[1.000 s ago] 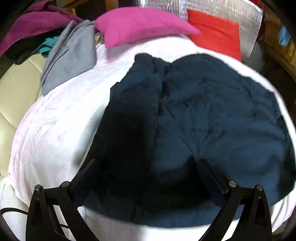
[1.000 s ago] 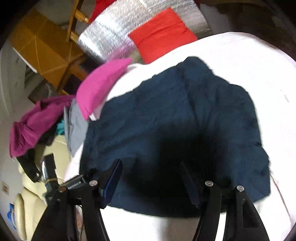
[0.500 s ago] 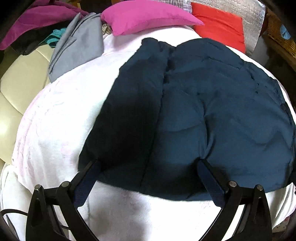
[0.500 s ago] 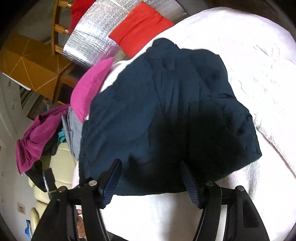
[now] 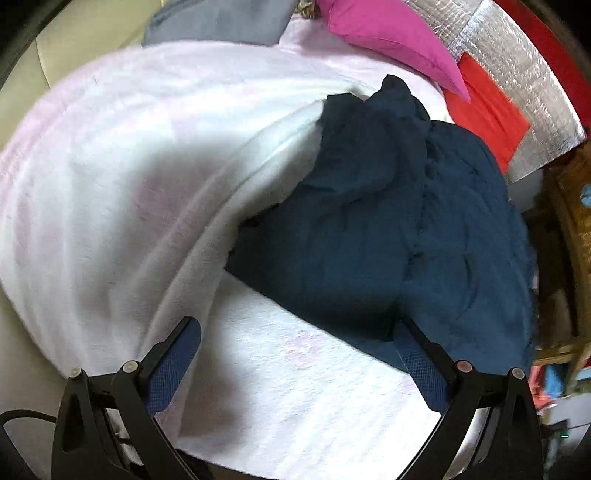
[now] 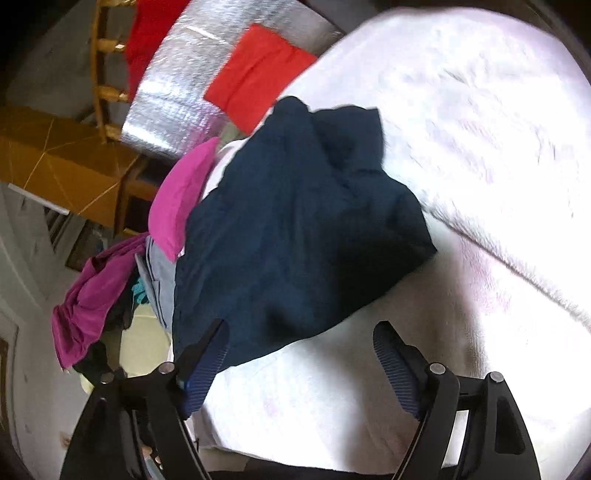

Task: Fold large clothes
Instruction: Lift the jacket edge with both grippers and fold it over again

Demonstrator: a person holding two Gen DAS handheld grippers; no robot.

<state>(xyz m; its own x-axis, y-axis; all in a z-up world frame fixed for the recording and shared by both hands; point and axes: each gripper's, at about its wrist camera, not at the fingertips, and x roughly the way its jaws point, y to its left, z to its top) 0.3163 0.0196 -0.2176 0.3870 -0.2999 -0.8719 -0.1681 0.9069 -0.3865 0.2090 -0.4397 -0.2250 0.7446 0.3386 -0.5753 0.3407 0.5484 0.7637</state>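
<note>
Navy garment [image 5: 388, 236] lies on the white blanket [image 5: 129, 184] covering the bed, roughly folded into a bundle, far end bunched up near the pink pillow [image 5: 391, 33] and red cushion [image 5: 484, 107]. Left tool [image 5: 295, 365] spread wide, nothing held; its right finger [image 5: 417, 365] sits right at the garment's near edge, can't tell if touching. Right tool [image 6: 301, 365] also wide open and empty, left finger [image 6: 207, 365] at the garment's near corner.

Step in hand, my read: regrasp for the next fold. Garment looks lumpy, not square, so smooth the bunched far end first. Pinch only navy cloth at the near corners; the blanket is ridged right alongside and could get caught. Grab both layers at each corner, lift evenly, carry toward the pillow end, lay flat. Other clothes [image 6: 99, 280] piled to the side, keep clear.
</note>
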